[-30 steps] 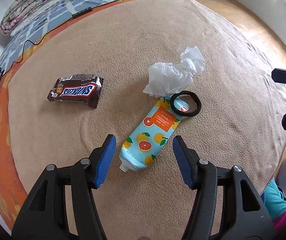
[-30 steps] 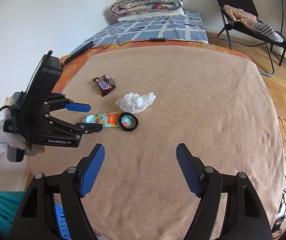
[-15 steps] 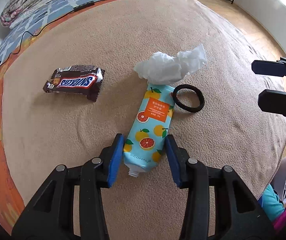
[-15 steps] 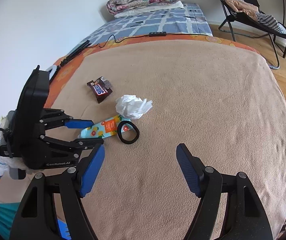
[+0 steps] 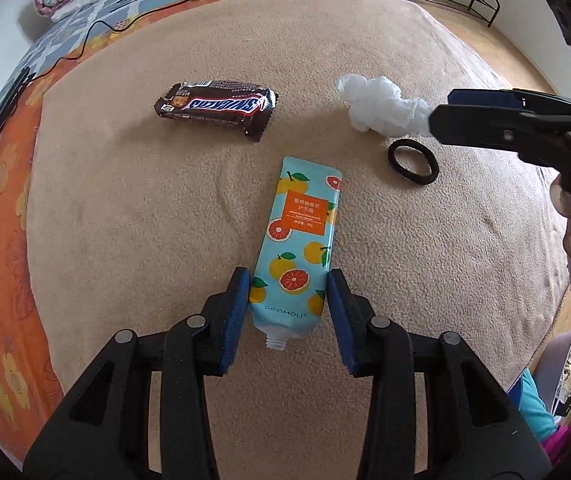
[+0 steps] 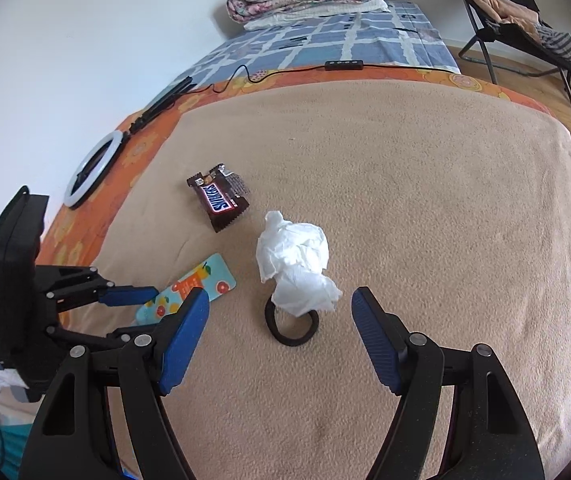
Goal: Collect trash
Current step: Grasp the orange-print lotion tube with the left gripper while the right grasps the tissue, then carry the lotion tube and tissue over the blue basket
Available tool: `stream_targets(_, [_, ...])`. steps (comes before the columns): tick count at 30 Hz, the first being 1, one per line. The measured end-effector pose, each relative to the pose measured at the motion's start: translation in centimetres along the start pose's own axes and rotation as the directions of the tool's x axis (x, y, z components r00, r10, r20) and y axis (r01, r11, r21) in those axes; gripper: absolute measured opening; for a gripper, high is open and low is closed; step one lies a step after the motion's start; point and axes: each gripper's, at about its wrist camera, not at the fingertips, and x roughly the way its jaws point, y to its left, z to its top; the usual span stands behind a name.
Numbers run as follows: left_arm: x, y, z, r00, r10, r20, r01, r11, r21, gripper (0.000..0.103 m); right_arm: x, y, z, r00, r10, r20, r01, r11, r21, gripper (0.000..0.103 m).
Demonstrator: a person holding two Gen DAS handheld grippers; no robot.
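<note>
Left hand-held gripper [image 5: 288, 294] has been closing, seemingly pinching the tube [image 5: 299, 252] (neck capless); right hand-held gripper [image 6: 279, 332] spread.

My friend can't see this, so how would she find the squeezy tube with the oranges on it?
Look at the big tan blanket on the bed. Near its front edge, between the blue pads of the left tool, lies the tube. It alone is light blue with orange and grapefruit pictures.

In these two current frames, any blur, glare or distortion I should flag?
Left wrist view: sharp, soft daylight, strong fisheye bend with dark corners; print on the tube is readable. Right wrist view: equally sharp, same barrel bend; the tissue is bright but keeps its folds; no glare, only faint shadows.
</note>
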Motion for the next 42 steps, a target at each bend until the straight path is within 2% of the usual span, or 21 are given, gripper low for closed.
stream_targets(3, [0.3, 0.0, 0.2, 1.000, 0.020, 0.002, -0.020, 1.000, 0.002, 0.051, 1.6, 0.1, 0.6, 0.999, -0.025, -0.022, 0.025, 1.000, -0.010, 0.074])
stream_targets(6, [0.9, -0.4, 0.6, 1.000, 0.020, 0.007, -0.020, 1.000, 0.015, 0.051, 2.6, 0.2, 1.2, 0.998, -0.044, -0.034, 0.043, 0.999, -0.012, 0.073])
stream_targets(7, [0.9, -0.5, 0.7, 1.000, 0.019, 0.012, -0.019, 1.000, 0.012, 0.049, 2.8, 0.3, 1.3, 0.998, -0.047, -0.036, 0.046, 0.999, -0.012, 0.073])
stream_targets(8, [1.0, -0.4, 0.8, 1.000, 0.018, 0.016, -0.018, 1.000, 0.000, 0.040, 3.0, 0.3, 1.5, 0.998, -0.049, -0.039, 0.049, 0.999, -0.014, 0.073])
stream_targets(11, [0.8, -0.1, 1.0, 1.000, 0.006, 0.024, -0.005, 0.999, -0.041, 0.037, 3.6, 0.3, 1.7, 0.997, -0.049, -0.053, 0.049, 0.999, -0.009, 0.049])
stream_targets(12, [0.7, -0.1, 1.0, 1.000, 0.005, 0.027, -0.004, 0.999, -0.049, 0.037, 3.8, 0.2, 1.8, 0.997, -0.045, -0.060, 0.045, 0.999, -0.003, 0.036])
stream_targets(13, [0.6, -0.1, 0.9, 1.000, 0.006, 0.030, -0.004, 0.998, -0.057, 0.037, 3.8, 0.1, 1.7, 0.997, -0.046, -0.062, 0.046, 0.999, 0.003, 0.029])
stream_targets(16, [0.1, 0.1, 0.4, 0.999, -0.002, 0.051, 0.008, 0.994, -0.108, 0.036, 3.3, 0.1, 1.7, 0.998, -0.044, -0.041, 0.045, 0.999, 0.010, 0.024])
stream_targets(23, [-2.4, -0.3, -1.5, 0.994, 0.016, 0.111, 0.005, 0.982, -0.191, 0.036, 0.1, 0.4, 0.8, 1.000, -0.019, 0.014, 0.019, 1.000, 0.017, 0.023])
stream_targets(28, [-4.8, -1.7, -3.7, 0.989, 0.034, 0.144, -0.003, 0.978, -0.209, 0.036, -2.8, 1.2, -0.6, 0.999, 0.009, 0.039, -0.009, 1.000, -0.002, 0.023])
stream_targets(35, [-8.6, -3.5, -6.9, 0.983, 0.038, 0.182, 0.006, 0.972, -0.234, 0.036, -6.8, 2.9, -3.7, 0.997, 0.051, 0.066, -0.048, 0.998, -0.042, 0.023])
stream_targets(42, [-11.4, -6.2, -10.7, 0.982, 0.026, 0.185, 0.016, 0.974, -0.224, 0.036, -9.9, 4.3, -7.7, 0.994, 0.086, 0.069, -0.081, 0.994, -0.074, 0.023])
